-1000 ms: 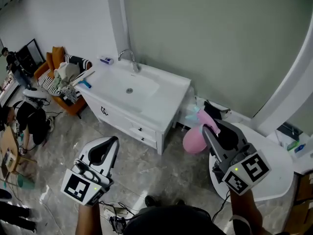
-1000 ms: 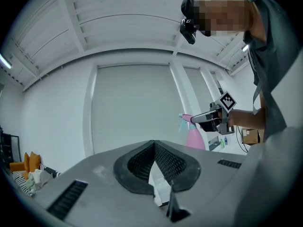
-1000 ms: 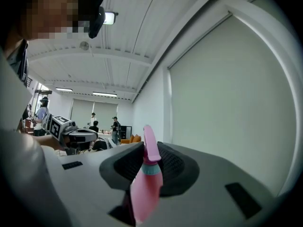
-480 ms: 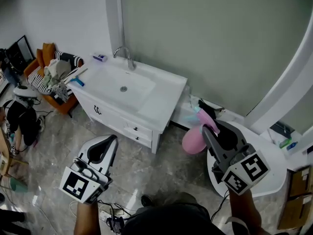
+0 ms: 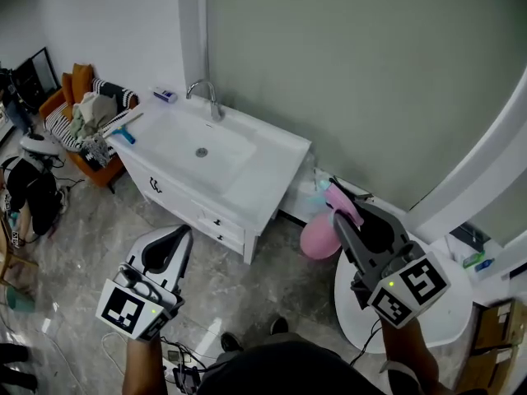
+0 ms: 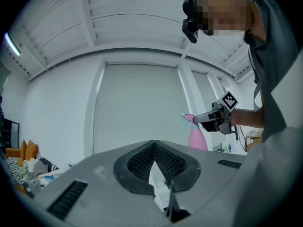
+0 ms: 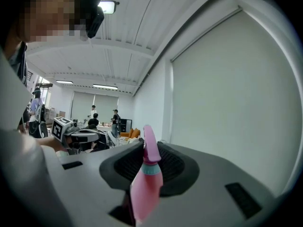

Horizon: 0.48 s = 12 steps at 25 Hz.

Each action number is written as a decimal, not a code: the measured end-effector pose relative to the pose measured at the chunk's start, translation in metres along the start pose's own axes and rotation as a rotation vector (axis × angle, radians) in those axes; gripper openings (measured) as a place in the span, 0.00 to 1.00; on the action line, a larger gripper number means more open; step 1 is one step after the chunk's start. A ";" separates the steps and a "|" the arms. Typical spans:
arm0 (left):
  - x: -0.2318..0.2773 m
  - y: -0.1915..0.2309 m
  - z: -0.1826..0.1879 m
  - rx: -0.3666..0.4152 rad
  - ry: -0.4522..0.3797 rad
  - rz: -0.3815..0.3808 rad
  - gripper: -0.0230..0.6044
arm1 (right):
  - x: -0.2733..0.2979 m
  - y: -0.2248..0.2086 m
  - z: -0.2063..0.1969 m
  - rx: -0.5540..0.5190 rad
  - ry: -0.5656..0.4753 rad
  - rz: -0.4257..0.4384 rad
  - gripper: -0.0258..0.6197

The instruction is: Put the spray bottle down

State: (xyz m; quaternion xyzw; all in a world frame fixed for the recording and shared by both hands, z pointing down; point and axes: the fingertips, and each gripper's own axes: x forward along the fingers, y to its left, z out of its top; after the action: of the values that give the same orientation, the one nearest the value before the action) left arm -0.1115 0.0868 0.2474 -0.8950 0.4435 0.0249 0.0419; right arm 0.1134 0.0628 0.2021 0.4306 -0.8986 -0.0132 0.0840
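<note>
In the head view my right gripper [image 5: 336, 214] is shut on a pink spray bottle [image 5: 316, 239] with a teal collar. It holds the bottle by the neck, and the body hangs above the floor between the sink cabinet and the round white table [image 5: 440, 323]. The right gripper view shows the bottle [image 7: 146, 186] clamped between the dark pads [image 7: 171, 164], with its pink trigger head sticking up. My left gripper [image 5: 181, 231] hovers over the marble floor at lower left. Its jaws are together and hold nothing [image 6: 154, 144]. The left gripper view also shows the bottle [image 6: 198, 135] at the far right.
A white sink cabinet [image 5: 272, 167] with a chrome tap [image 5: 206, 97] stands against the grey wall. An orange chair piled with clothes [image 5: 82, 122] is at far left. Cables lie on the floor [image 5: 177, 356] near the person's feet. Boxes stand at the right edge.
The head view has shifted, so the sink cabinet sits higher and further left. Both grippers have drifted a little left. The right gripper still holds the bottle.
</note>
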 end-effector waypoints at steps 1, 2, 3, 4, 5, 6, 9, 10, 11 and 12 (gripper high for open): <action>0.006 -0.001 0.001 0.001 -0.002 0.006 0.04 | 0.002 -0.005 0.000 0.000 0.001 0.009 0.18; 0.012 -0.001 0.001 0.004 -0.002 0.011 0.04 | 0.004 -0.011 0.000 0.000 0.001 0.019 0.18; 0.018 -0.003 0.002 0.006 -0.001 0.017 0.04 | 0.006 -0.016 -0.001 -0.001 0.001 0.029 0.18; 0.024 -0.005 0.002 0.008 0.001 0.023 0.04 | 0.008 -0.023 -0.002 -0.001 0.001 0.037 0.18; 0.030 -0.006 0.002 0.011 0.005 0.027 0.04 | 0.010 -0.029 -0.002 0.002 0.000 0.043 0.18; 0.036 -0.008 0.002 0.013 0.010 0.031 0.04 | 0.011 -0.036 -0.003 0.006 -0.003 0.049 0.18; 0.051 -0.011 0.003 0.023 0.020 0.046 0.04 | 0.017 -0.054 -0.006 0.015 -0.011 0.068 0.18; 0.056 -0.012 0.003 0.027 0.024 0.052 0.04 | 0.018 -0.059 -0.007 0.017 -0.014 0.074 0.18; 0.060 -0.013 0.004 0.032 0.028 0.058 0.04 | 0.019 -0.065 -0.008 0.020 -0.018 0.080 0.18; 0.064 -0.015 0.004 0.038 0.032 0.064 0.04 | 0.020 -0.071 -0.008 0.023 -0.023 0.084 0.18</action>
State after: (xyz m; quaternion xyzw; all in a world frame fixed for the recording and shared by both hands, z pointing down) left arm -0.0609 0.0452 0.2388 -0.8797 0.4727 0.0033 0.0508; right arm 0.1578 0.0032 0.2060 0.3933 -0.9168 -0.0042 0.0692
